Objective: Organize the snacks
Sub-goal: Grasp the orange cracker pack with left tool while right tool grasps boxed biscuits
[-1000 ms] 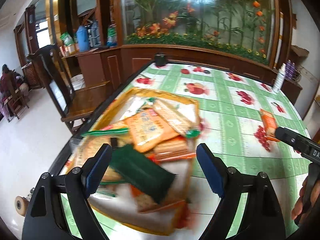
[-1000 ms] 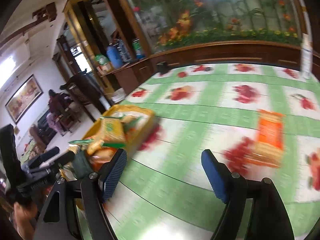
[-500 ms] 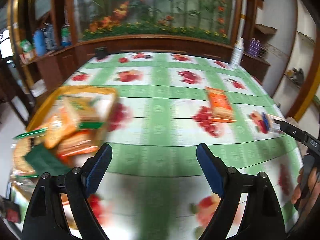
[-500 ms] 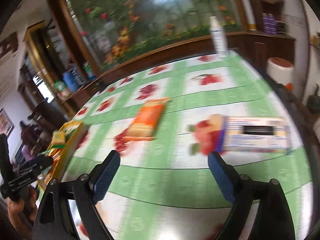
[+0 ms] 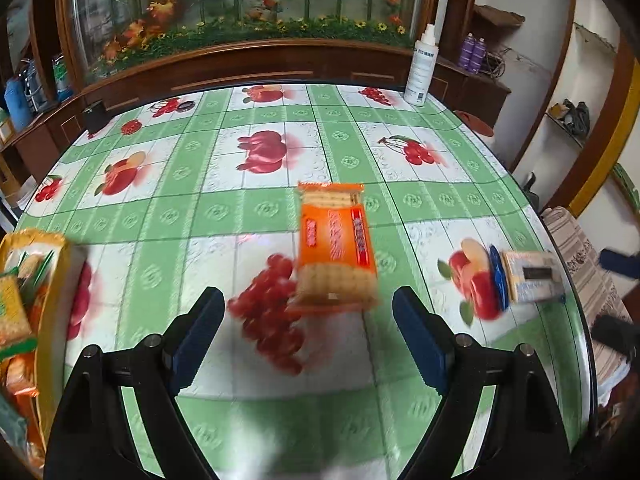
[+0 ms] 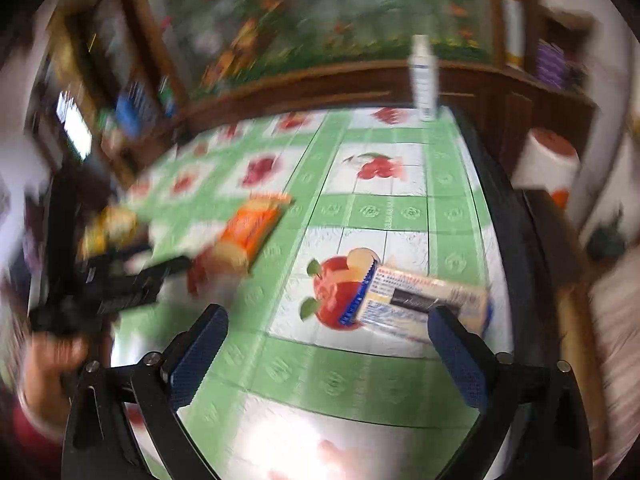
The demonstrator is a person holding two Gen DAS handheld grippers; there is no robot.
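An orange cracker pack (image 5: pixel 335 246) lies flat on the green fruit-print tablecloth (image 5: pixel 224 216), just beyond my left gripper (image 5: pixel 308 330), which stands open with nothing between its fingers. A blue-and-white biscuit pack (image 5: pixel 526 276) lies near the table's right edge. In the right wrist view that biscuit pack (image 6: pixel 420 300) sits just ahead of my right gripper (image 6: pixel 328 344), whose jaws are opening wide and hold nothing. The orange pack (image 6: pixel 250 232) shows blurred to its left. A yellow tray (image 5: pixel 56 264) full of snack packs sits at the left edge.
A white spray bottle (image 5: pixel 422 66) stands at the table's far right corner. A small dark box (image 5: pixel 95 117) sits at the far left. The table's dark rim (image 6: pixel 516 248) runs close on the right. A wooden cabinet with a flower display backs the table.
My left gripper swung right from over the tray to the orange pack. My right gripper swung right to the blue-and-white pack and its jaws spread wider.
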